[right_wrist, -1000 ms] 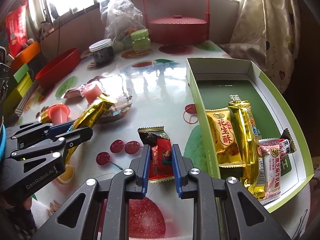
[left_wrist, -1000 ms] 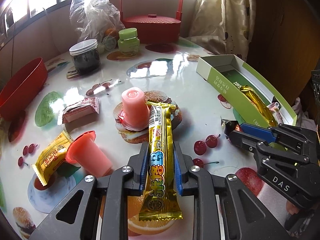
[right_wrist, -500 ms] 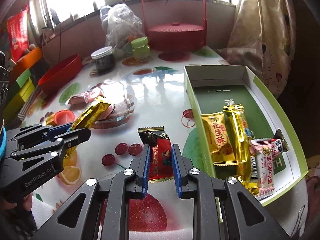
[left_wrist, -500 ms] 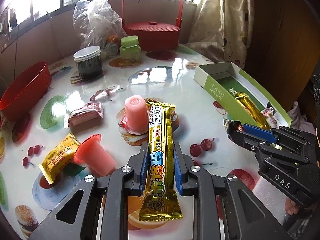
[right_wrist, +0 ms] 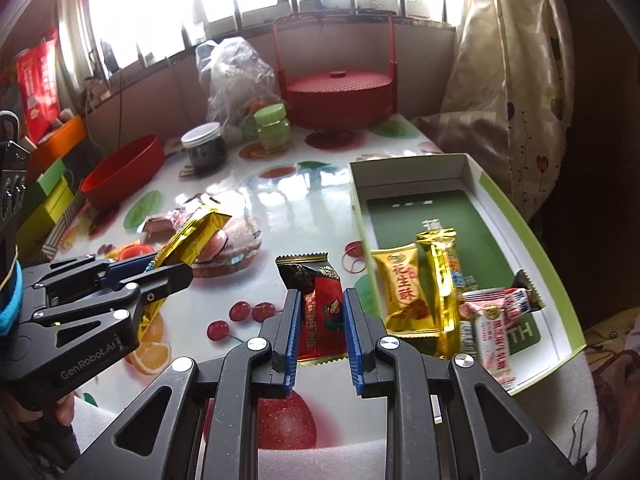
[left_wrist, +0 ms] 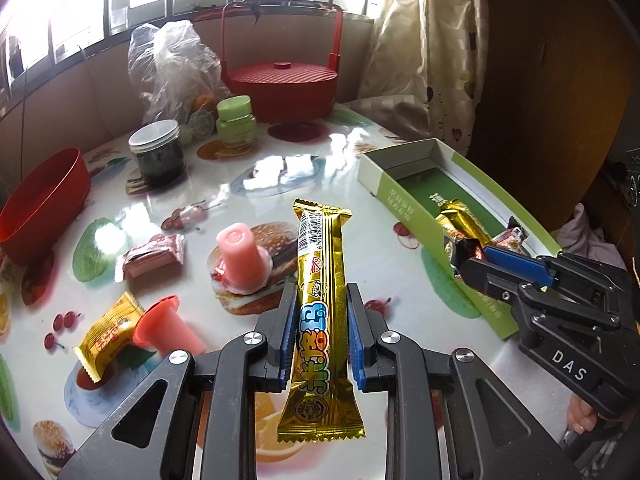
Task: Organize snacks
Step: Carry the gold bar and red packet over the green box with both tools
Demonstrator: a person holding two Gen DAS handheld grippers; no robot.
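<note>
gold snack bar [left_wrist: 322,316], long, shiny, barcode-printed

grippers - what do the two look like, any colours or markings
Both are matte black plastic frames with triangular cut-outs, silver screws and ribbed blue pads on the jaws. The left gripper is marked "GenRobot.AI" in white, with a blue band behind it. The right gripper is marked "DAS".
</note>
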